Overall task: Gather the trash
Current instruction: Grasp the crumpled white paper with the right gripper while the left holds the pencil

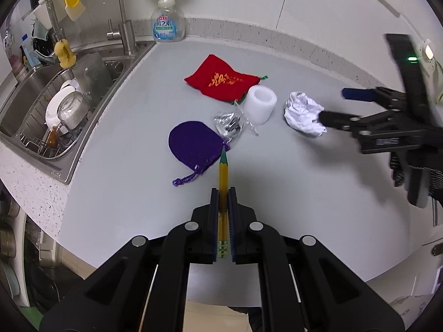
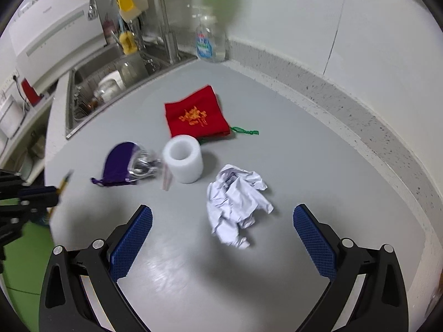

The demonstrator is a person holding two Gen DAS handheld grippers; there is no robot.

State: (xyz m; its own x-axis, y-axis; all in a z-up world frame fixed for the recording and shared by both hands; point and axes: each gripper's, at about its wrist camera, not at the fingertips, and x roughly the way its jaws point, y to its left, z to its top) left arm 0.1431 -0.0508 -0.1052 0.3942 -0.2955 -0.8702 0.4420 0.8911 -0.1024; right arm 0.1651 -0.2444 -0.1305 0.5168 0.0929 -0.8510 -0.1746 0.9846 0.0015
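My left gripper [image 1: 223, 193] is shut on a yellow pencil [image 1: 223, 182] with a green tip, held above the grey counter [image 1: 124, 193]; it also shows at the left edge of the right wrist view as the left gripper [image 2: 41, 193] with the pencil [image 2: 64, 181]. My right gripper [image 2: 223, 215] stands wide open just short of a crumpled white paper ball [image 2: 235, 202], which lies between its blue pads [image 2: 130, 244]. From the left wrist view the right gripper [image 1: 332, 105] reaches the paper ball [image 1: 303, 114] from the right. A crinkled silver wrapper [image 1: 229, 124] lies beside a purple pouch [image 1: 191, 145].
A white foam cylinder [image 2: 184, 157] stands upright between the wrapper [image 2: 144, 166] and paper. A red drawstring pouch [image 2: 195, 114] lies behind it. A sink [image 1: 49, 105] with dishes sits at the left, a soap bottle [image 1: 167, 19] at the back wall.
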